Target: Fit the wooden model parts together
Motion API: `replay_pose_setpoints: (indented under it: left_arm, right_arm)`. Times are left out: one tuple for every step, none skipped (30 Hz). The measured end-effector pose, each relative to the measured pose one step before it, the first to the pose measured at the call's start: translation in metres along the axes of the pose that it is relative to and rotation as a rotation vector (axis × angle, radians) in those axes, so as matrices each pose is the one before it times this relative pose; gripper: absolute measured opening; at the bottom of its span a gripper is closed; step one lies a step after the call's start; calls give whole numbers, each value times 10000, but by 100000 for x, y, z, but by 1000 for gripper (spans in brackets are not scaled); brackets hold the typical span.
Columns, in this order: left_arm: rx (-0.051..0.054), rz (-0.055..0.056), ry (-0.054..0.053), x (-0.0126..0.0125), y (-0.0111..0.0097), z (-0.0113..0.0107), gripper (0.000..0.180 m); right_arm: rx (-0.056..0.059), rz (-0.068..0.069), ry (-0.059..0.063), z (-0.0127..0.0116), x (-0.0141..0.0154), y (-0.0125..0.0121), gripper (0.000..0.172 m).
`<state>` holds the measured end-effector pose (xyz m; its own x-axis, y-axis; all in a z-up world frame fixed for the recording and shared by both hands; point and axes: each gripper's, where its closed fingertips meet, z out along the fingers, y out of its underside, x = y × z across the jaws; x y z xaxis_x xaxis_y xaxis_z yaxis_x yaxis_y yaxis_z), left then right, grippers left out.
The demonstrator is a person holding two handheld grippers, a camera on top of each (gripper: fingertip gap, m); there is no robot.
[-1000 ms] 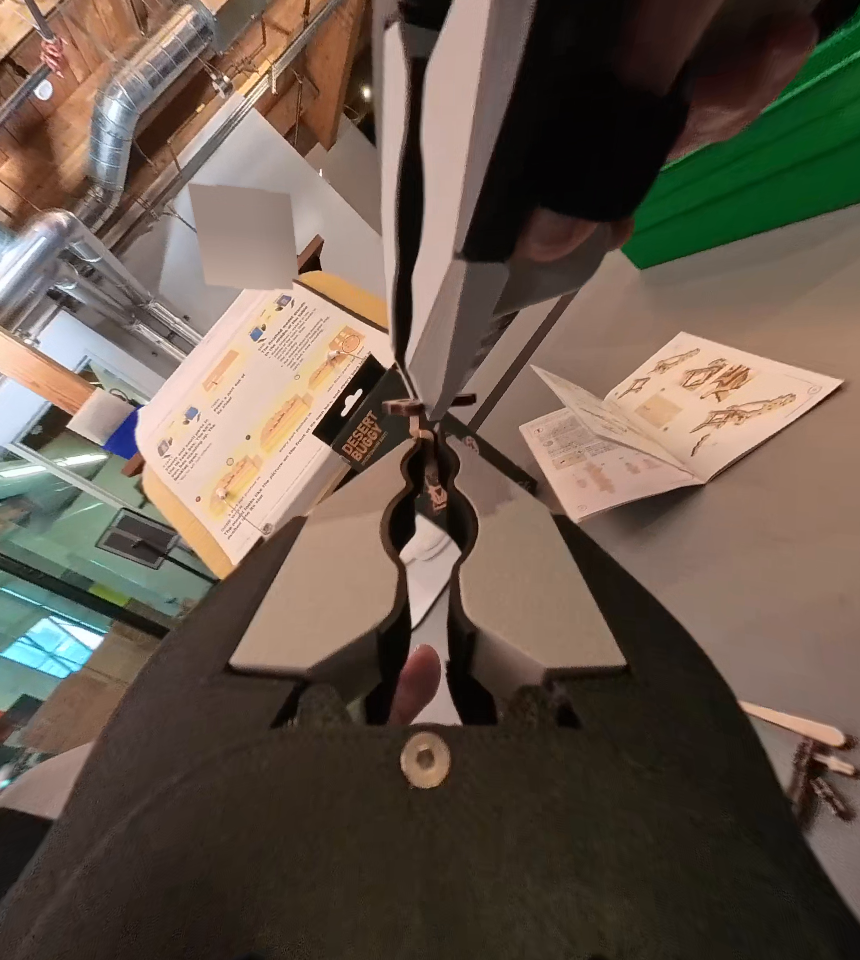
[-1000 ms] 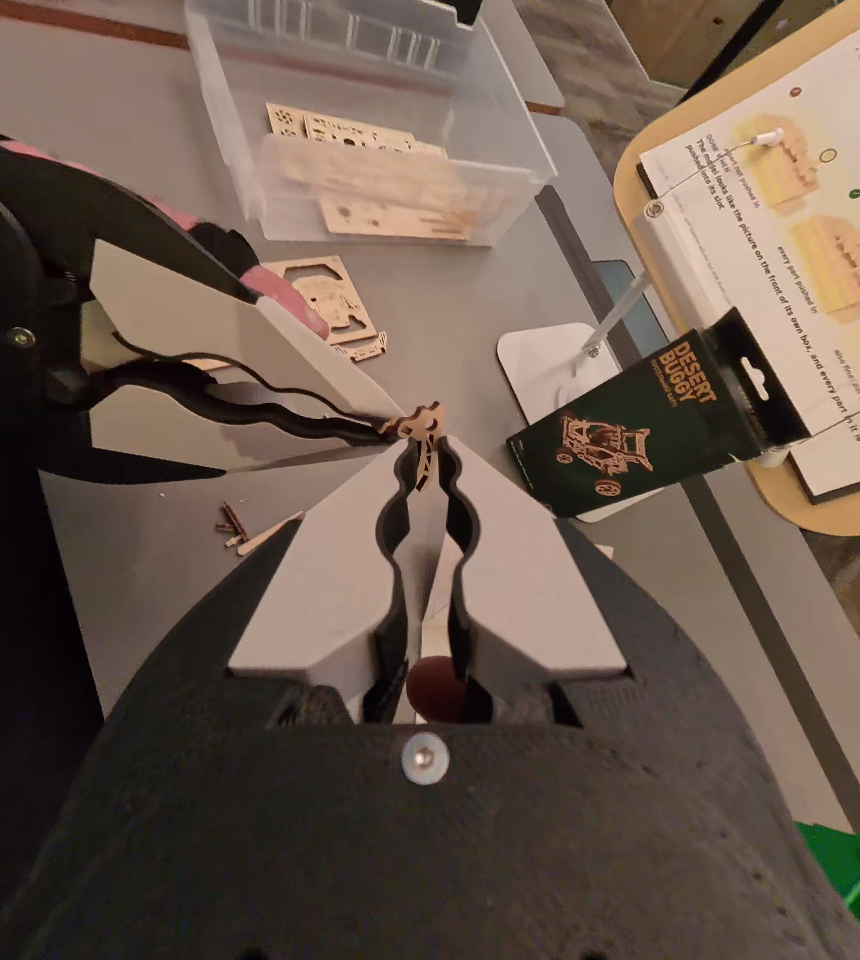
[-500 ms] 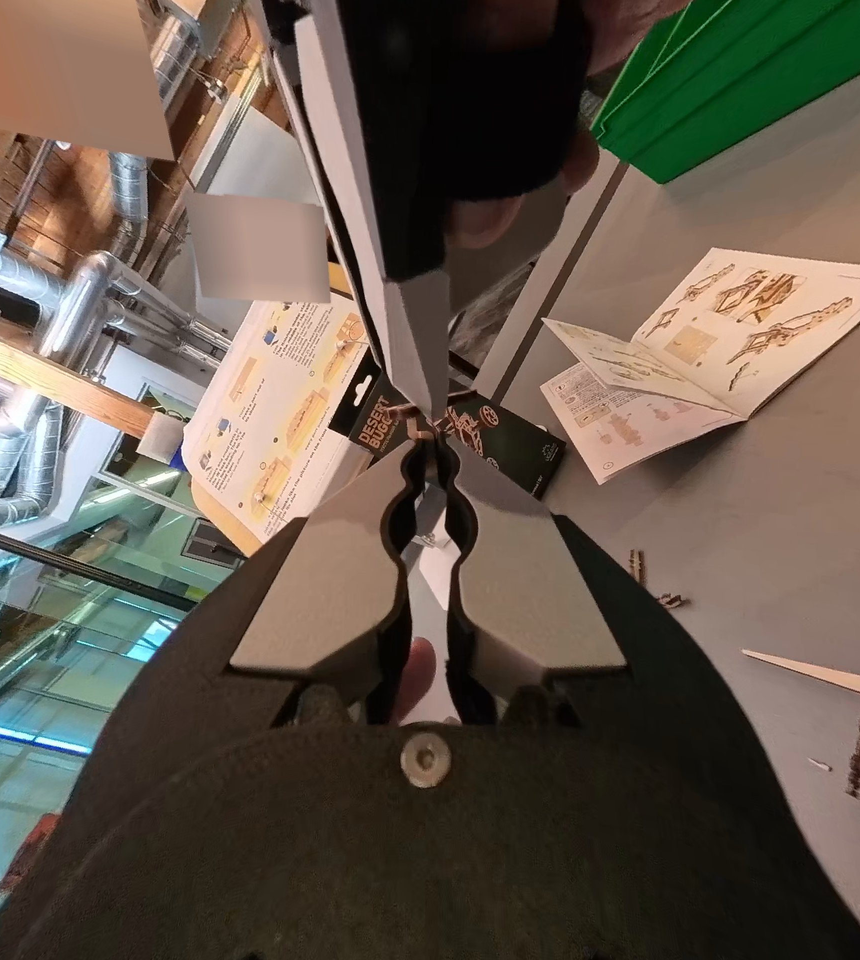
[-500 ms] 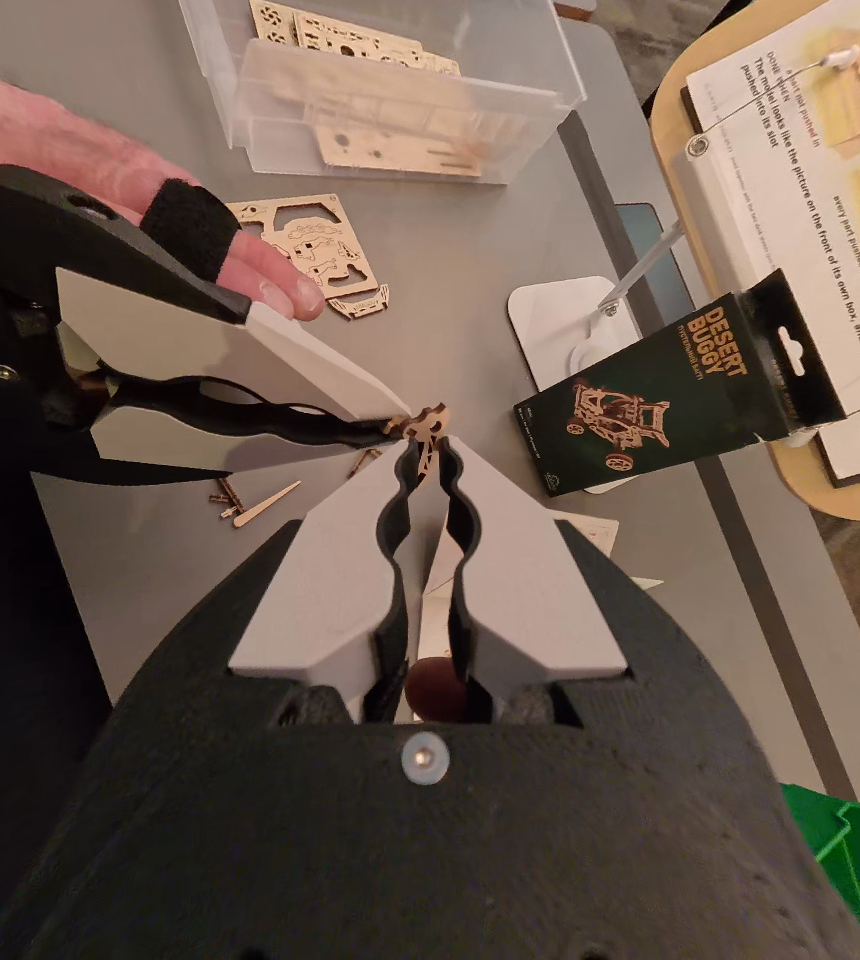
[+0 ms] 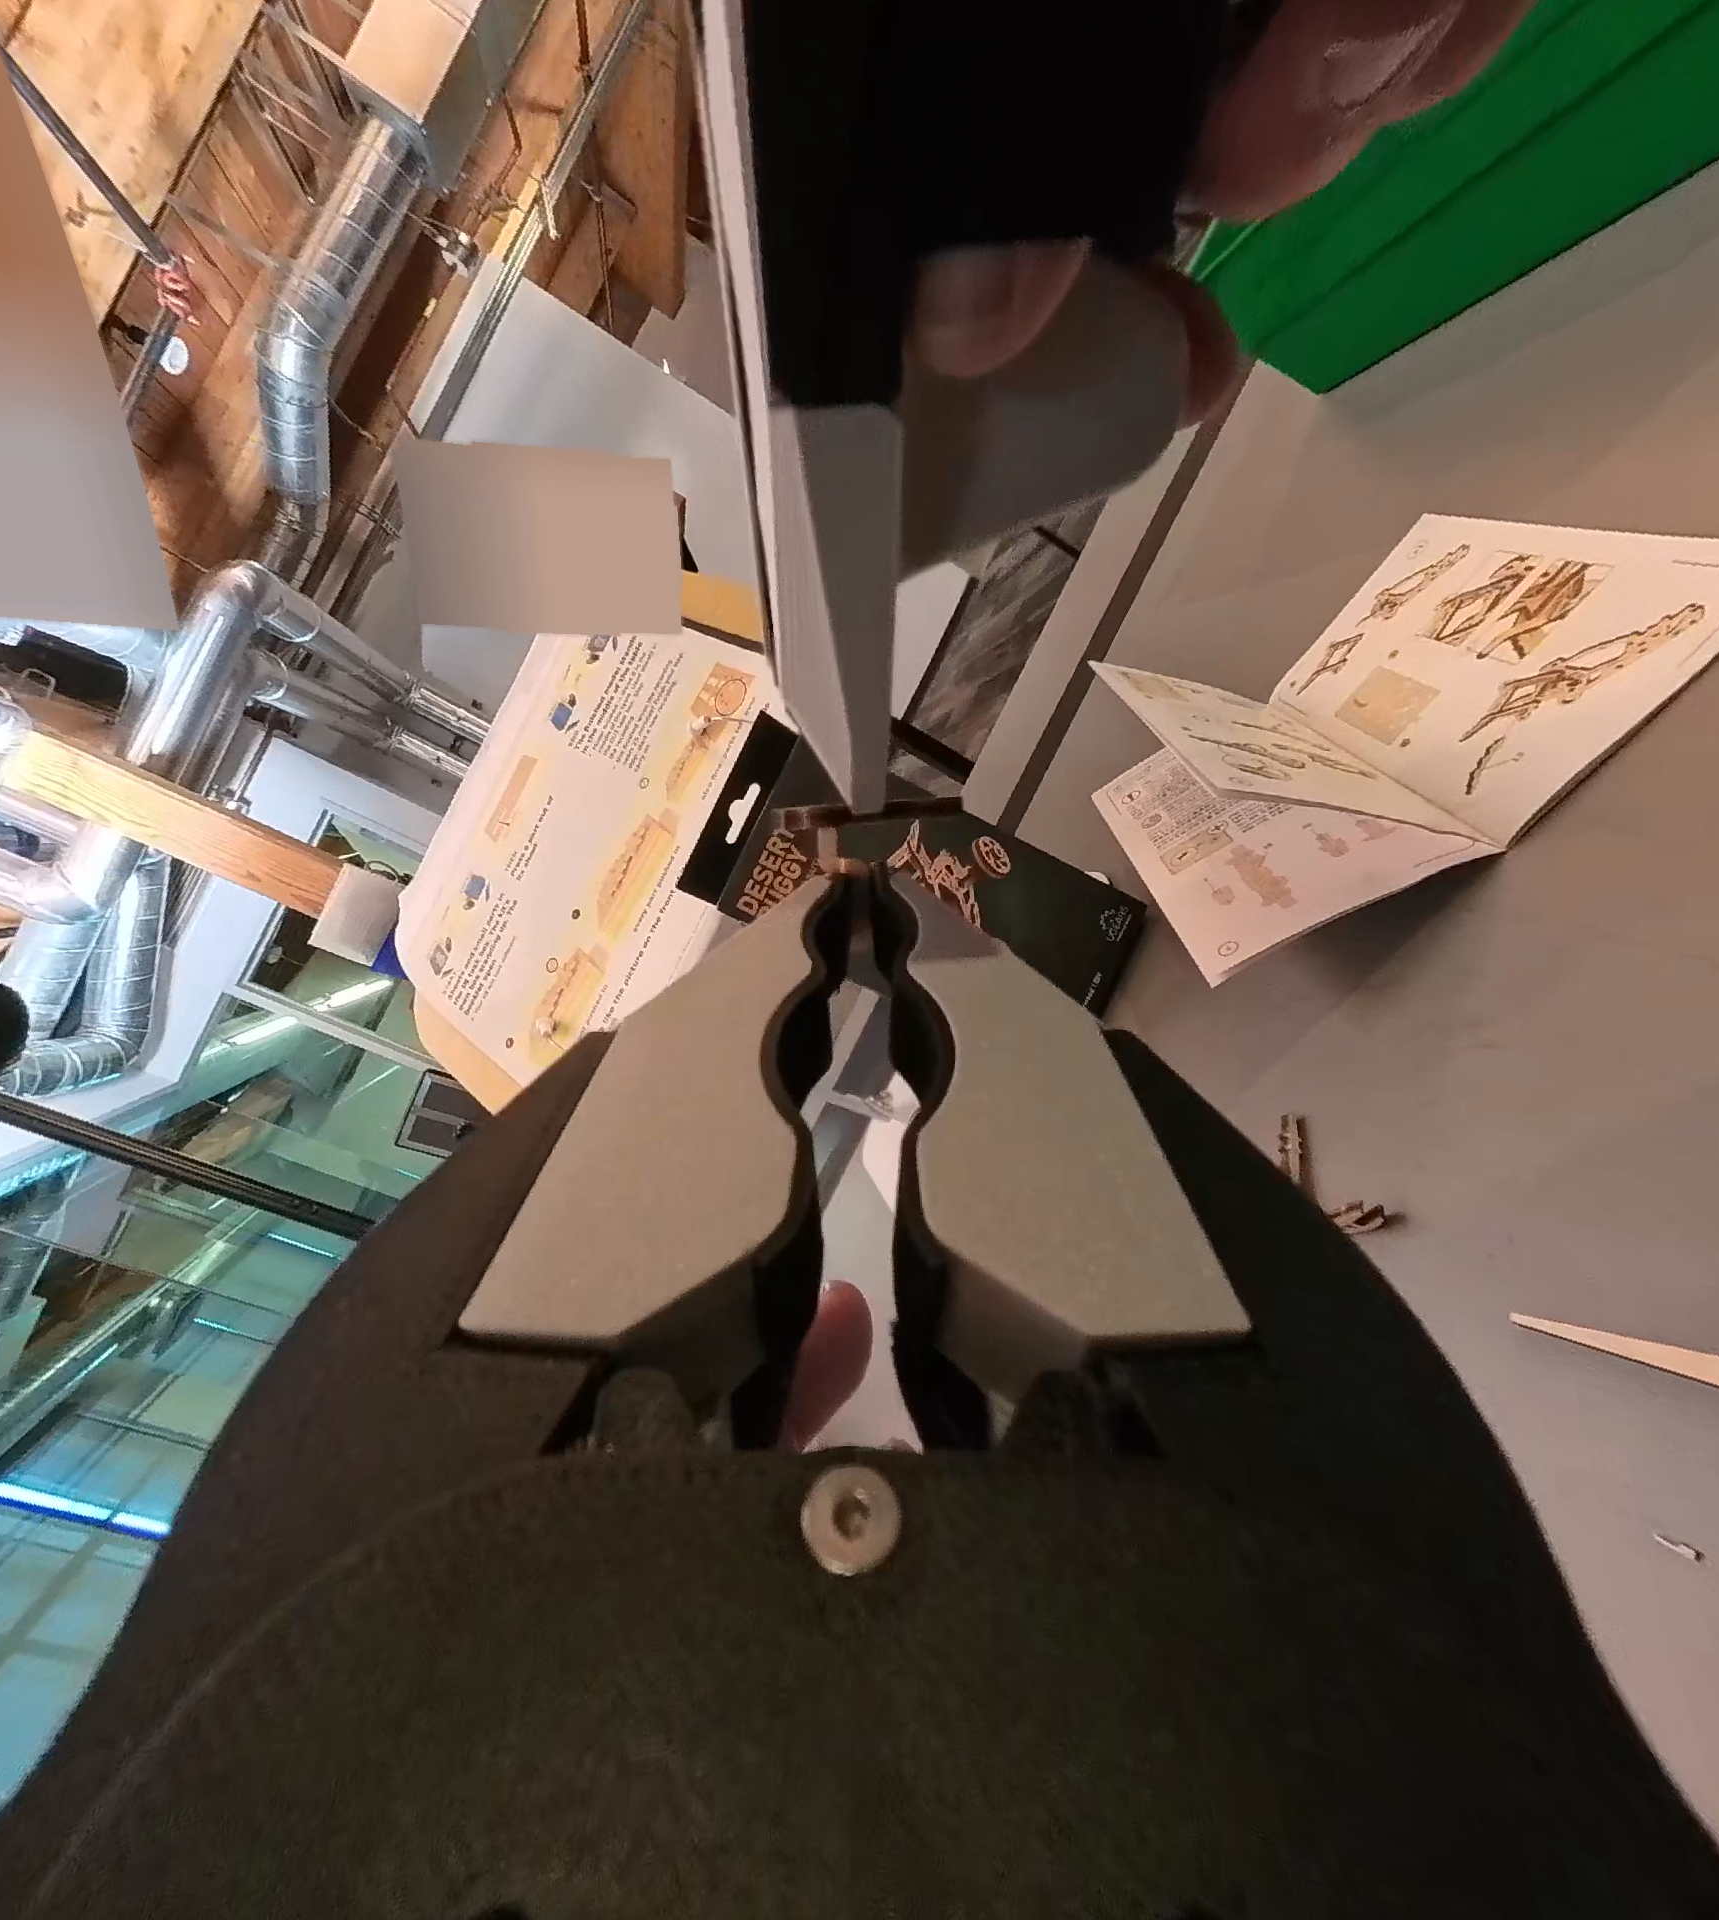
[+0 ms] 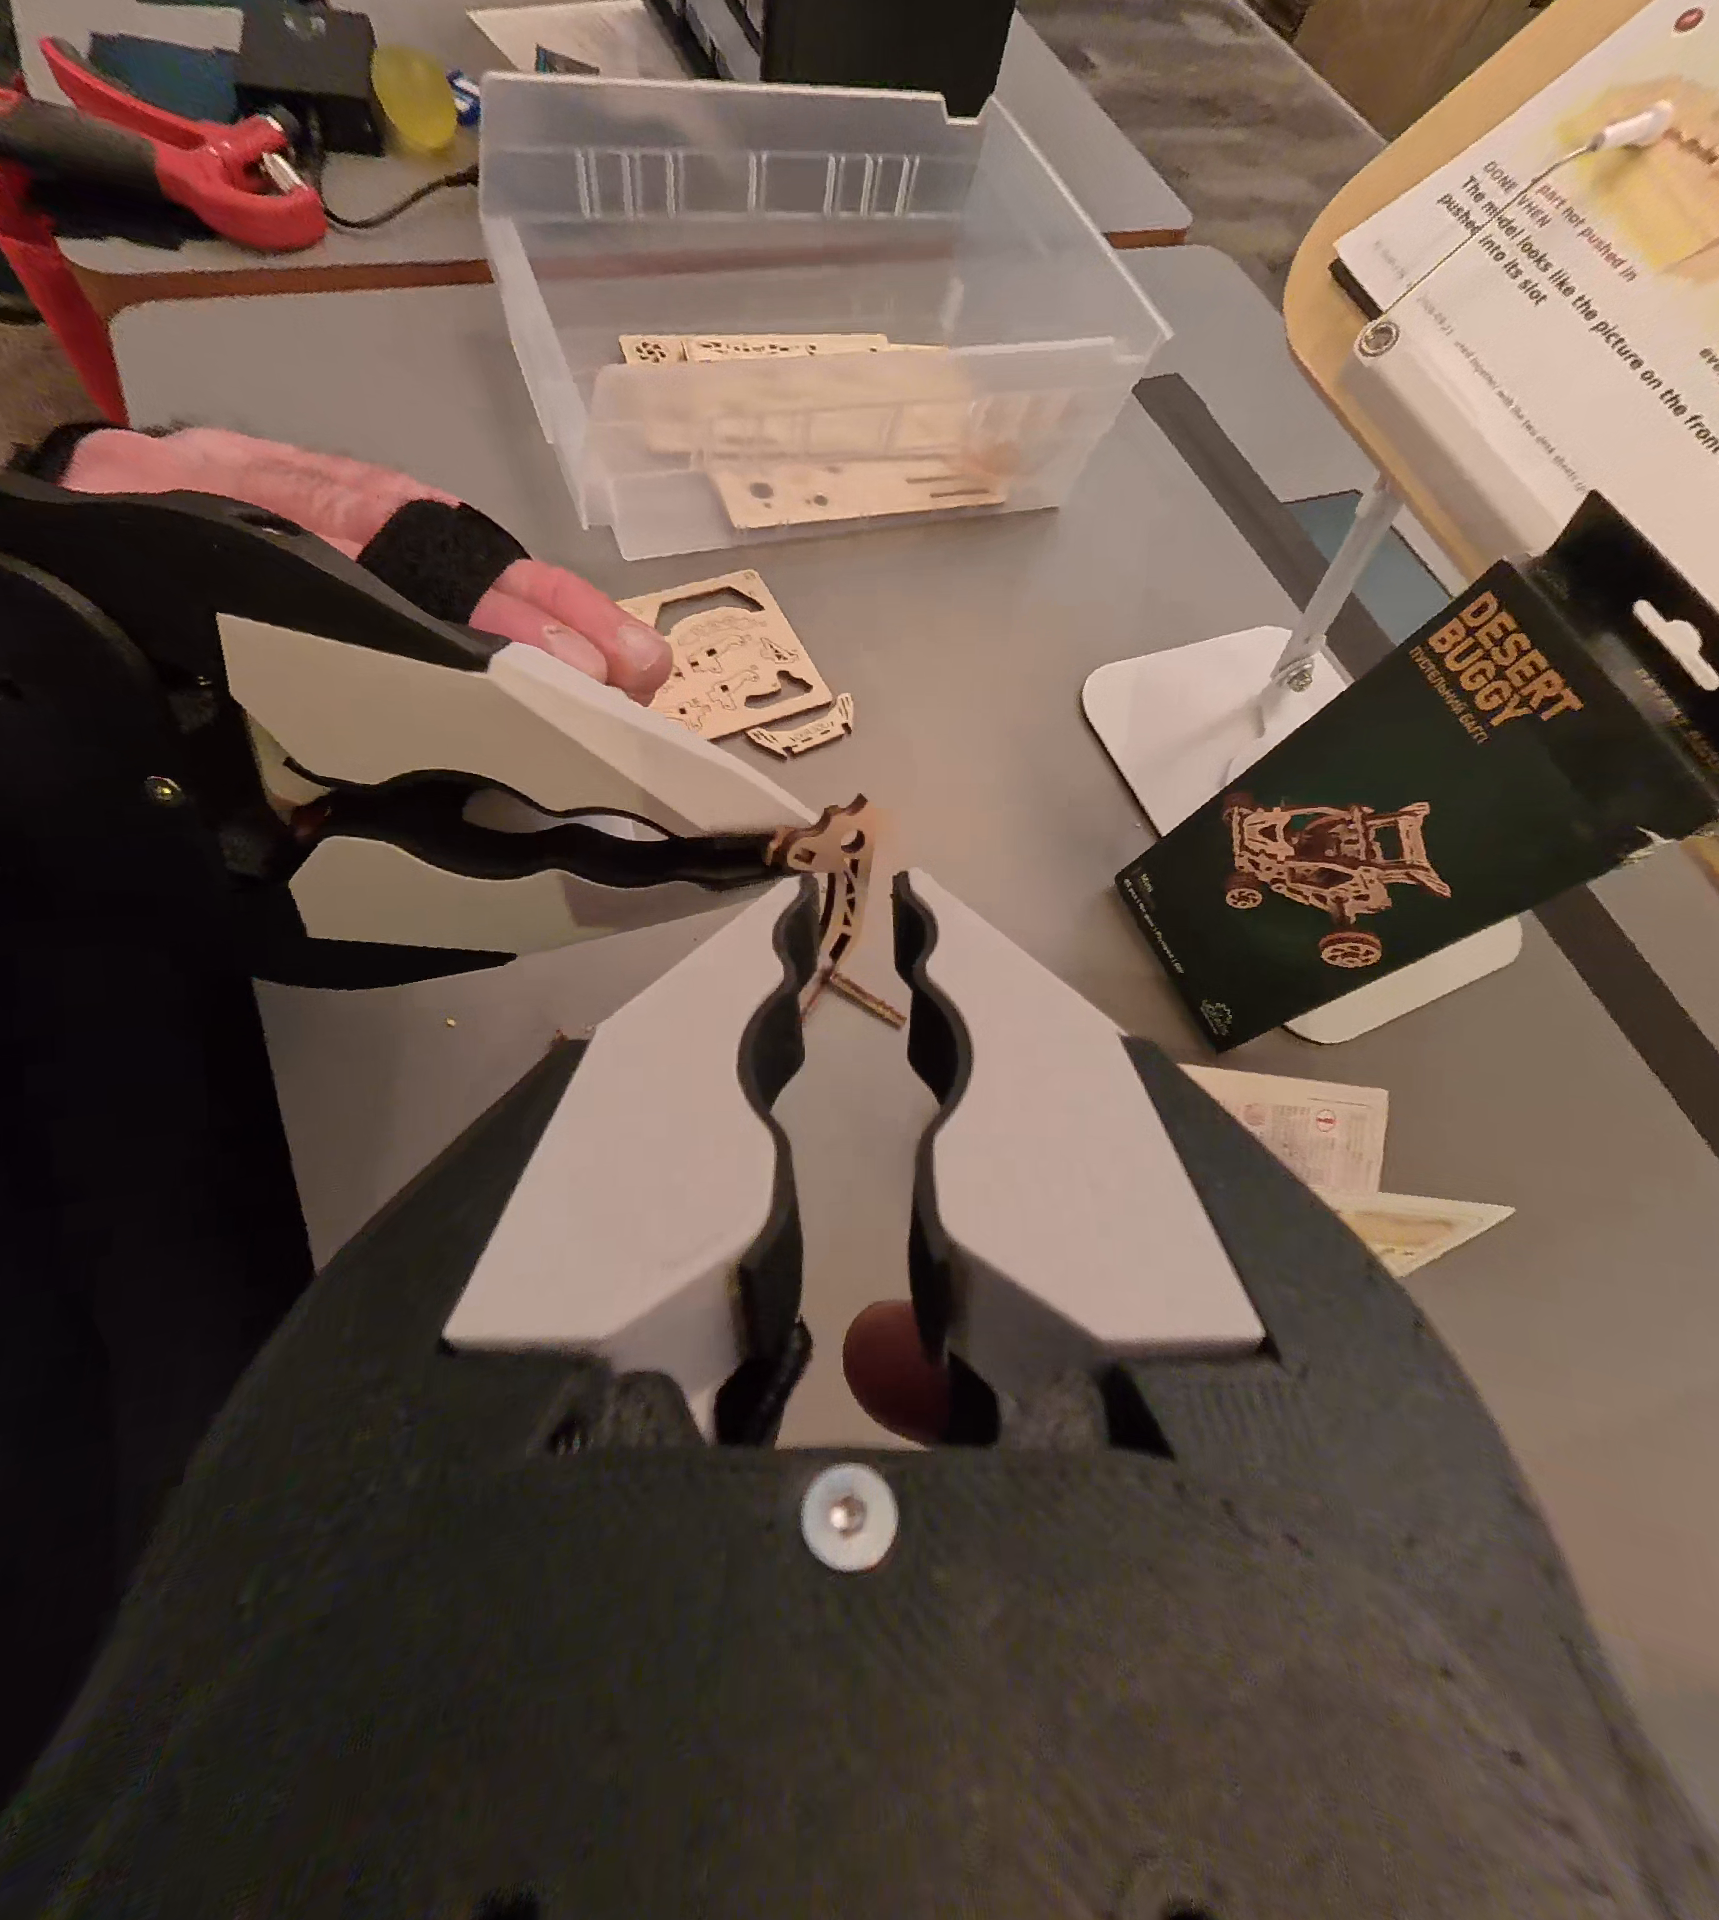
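Note:
My left gripper [image 5: 857, 878] is shut on a small curved wooden part [image 5: 839, 860] and holds it above the grey table [image 6: 990, 644]. In the right wrist view the left gripper [image 6: 777, 844] comes in from the left and pinches the top of that part [image 6: 839, 862], which hangs down in a thin arc. My right gripper [image 6: 857, 885] is open. The arc stands between its pads, close to the left pad [image 6: 801, 914], with a clear gap to the right pad. In the left wrist view the right gripper [image 5: 867, 790] comes down from above, tips just over the part.
A clear plastic bin [image 6: 1063, 343] with wooden sheets stands behind. A punched wooden sheet [image 6: 730, 675] and loose small parts [image 6: 870, 1003] lie on the table. A dark model box [image 6: 1406, 831] hangs on a white stand at right. An open booklet [image 5: 1406, 748] lies nearby. Left and right tips are no more than a few centimetres apart.
My right gripper's jaws have opened and let go of the wooden part. My left gripper has stayed shut on it. Both grippers have shifted slightly over the table.

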<state>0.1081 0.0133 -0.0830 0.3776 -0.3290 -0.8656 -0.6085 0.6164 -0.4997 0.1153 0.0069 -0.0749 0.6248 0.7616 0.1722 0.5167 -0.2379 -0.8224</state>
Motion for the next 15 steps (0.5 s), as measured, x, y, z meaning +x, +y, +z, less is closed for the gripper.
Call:
replay_pose_setpoints:
  left_arm:
    - [26,22,-35,-54,-55,-17,1]
    - [18,-17,0,-19,-51,-7,1]
    - [17,-52,15,-11,-47,1,1]
    - [16,6,-24,-57,-49,-2,1]
    - [40,16,-19,-33,-110,-35,1]
    - [39,-5,5,-14,-118,-27,1]
    - [18,10,-5,-20,-95,1,1]
    - [56,5,-12,-30,-149,-30,1]
    - [56,-10,6,-10,-141,-29,1]
    - [9,-5,2,1,-65,-20,1]
    - [-25,10,0,19,33,10,1]
    - [-2,16,-26,-9,17,3,1]
    - [-14,35,-25,-20,35,9,1]
    - [-18,28,-1,-11,31,15,1]
    - [31,-12,5,-19,-47,-5,1]
  right_arm:
    - [143,47,-93,-220,-17,-118,12]
    - [208,136,-148,-261,-48,-191,11]
    - [287,336,-382,-252,-298,-309,11]
    - [365,411,-410,-191,-289,-378,13]
    - [214,240,-228,-28,-80,-108,14]
    - [92,87,-117,74,-4,80,15]
    - [67,144,-134,121,-40,99,16]
    - [130,200,-186,109,-82,-6,18]
    - [120,177,-200,91,-105,5,17]
    - [4,100,-46,85,90,147,16]
    - [-22,-32,47,54,139,115,15]
    - [6,-17,-21,31,-40,3,14]
    - [7,-4,-35,24,-100,-24,11]
    - [-4,-28,14,12,-22,-7,10]
    - [-6,-65,13,-16,-17,-2,9]
